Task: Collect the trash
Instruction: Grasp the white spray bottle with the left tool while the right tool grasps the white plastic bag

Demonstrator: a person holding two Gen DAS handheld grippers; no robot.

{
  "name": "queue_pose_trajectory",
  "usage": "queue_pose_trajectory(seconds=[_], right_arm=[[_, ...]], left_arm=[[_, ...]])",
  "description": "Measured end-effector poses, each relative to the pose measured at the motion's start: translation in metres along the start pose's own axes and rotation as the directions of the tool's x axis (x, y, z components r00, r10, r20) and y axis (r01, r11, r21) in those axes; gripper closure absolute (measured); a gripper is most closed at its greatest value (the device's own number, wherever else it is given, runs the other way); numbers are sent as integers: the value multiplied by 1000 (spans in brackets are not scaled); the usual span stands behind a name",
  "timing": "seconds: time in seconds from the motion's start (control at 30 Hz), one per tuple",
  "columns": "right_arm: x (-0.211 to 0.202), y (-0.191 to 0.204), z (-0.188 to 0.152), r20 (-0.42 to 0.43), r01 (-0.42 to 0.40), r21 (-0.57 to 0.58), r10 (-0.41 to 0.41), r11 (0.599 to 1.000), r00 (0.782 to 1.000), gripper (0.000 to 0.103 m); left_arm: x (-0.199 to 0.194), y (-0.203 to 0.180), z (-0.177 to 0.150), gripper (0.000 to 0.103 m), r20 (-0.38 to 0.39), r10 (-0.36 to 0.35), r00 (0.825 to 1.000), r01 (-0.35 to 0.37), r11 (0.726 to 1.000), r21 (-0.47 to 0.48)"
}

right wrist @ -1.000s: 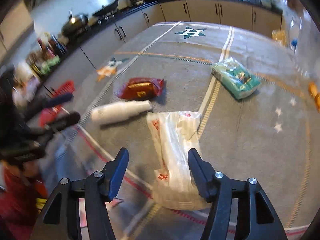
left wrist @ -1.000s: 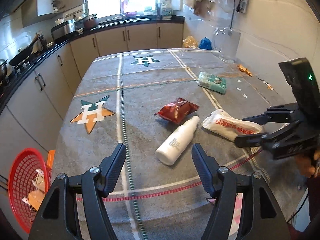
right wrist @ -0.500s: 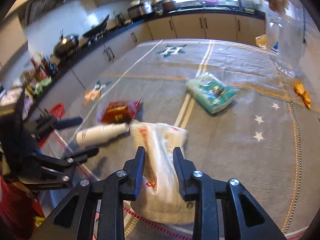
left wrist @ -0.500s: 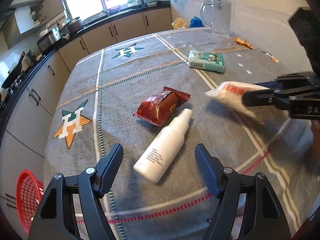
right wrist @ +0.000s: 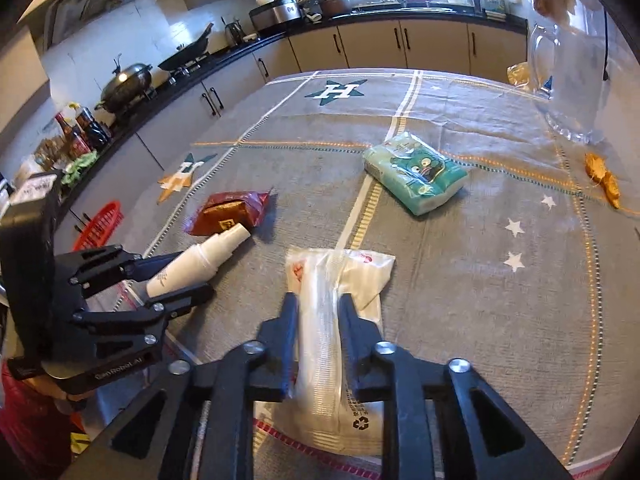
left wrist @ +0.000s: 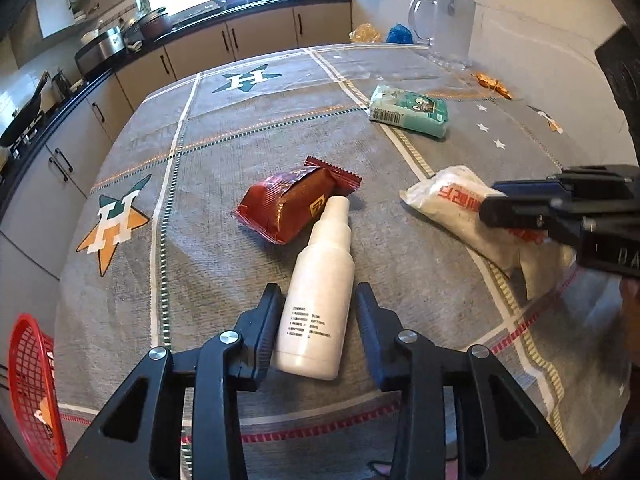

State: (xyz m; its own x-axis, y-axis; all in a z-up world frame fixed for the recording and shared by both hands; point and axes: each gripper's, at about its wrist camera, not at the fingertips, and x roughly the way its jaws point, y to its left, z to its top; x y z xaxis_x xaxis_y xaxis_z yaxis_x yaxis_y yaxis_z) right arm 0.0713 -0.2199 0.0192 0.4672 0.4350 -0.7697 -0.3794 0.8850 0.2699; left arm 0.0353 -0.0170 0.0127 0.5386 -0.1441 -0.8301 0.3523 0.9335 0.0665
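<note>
A white plastic bottle [left wrist: 320,280] lies on the grey tablecloth, its cap against a red snack wrapper [left wrist: 288,204]. My left gripper [left wrist: 316,312] has closed around the bottle's base, fingers touching both sides; it also shows in the right wrist view [right wrist: 172,276]. My right gripper [right wrist: 318,312] is shut on a white plastic bag [right wrist: 332,320] with red print, which also shows in the left wrist view [left wrist: 452,200]. A teal tissue pack [left wrist: 408,114] lies farther back.
A red mesh basket [left wrist: 32,392] with some trash sits on the floor off the table's left edge. A clear glass jug [left wrist: 444,28] stands at the far right. Orange peel scraps [right wrist: 604,184] lie near the right edge. Kitchen counters run along the left and back.
My left gripper moved forward and closed from wide open onto the white bottle. My right gripper closed on the white bag, which has bunched up between its fingers.
</note>
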Motion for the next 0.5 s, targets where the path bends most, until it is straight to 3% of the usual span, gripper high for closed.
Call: queue_pose_trajectory(seconds=[0.17,0.2,0.3,0.4,0.5], right_arm=[[6,4,-2,-10,102,-56,-103,993,995,43],[7,4,-3,-17,97,-59,-98,994,995,42],[15,5,-6,-44,84,-72,-88,994,995,43],[16,10,-9,-34,115,-107,-119,988,992,53],[13,7,-9,-24,90,-84,-92,992,995,59]], left_arm=[[-2,-2,-5,74,31,7,999,-5,999,-40],[-4,-2,-8,74,40,6,999,-4,999,-51],[-7,0,-13,74,54,5,999,-1,997,-75],[-11,1,-20,74,78,-4,997,12,995,-95],[-19,8,-24,74,109,-32,993,48,987,-152]])
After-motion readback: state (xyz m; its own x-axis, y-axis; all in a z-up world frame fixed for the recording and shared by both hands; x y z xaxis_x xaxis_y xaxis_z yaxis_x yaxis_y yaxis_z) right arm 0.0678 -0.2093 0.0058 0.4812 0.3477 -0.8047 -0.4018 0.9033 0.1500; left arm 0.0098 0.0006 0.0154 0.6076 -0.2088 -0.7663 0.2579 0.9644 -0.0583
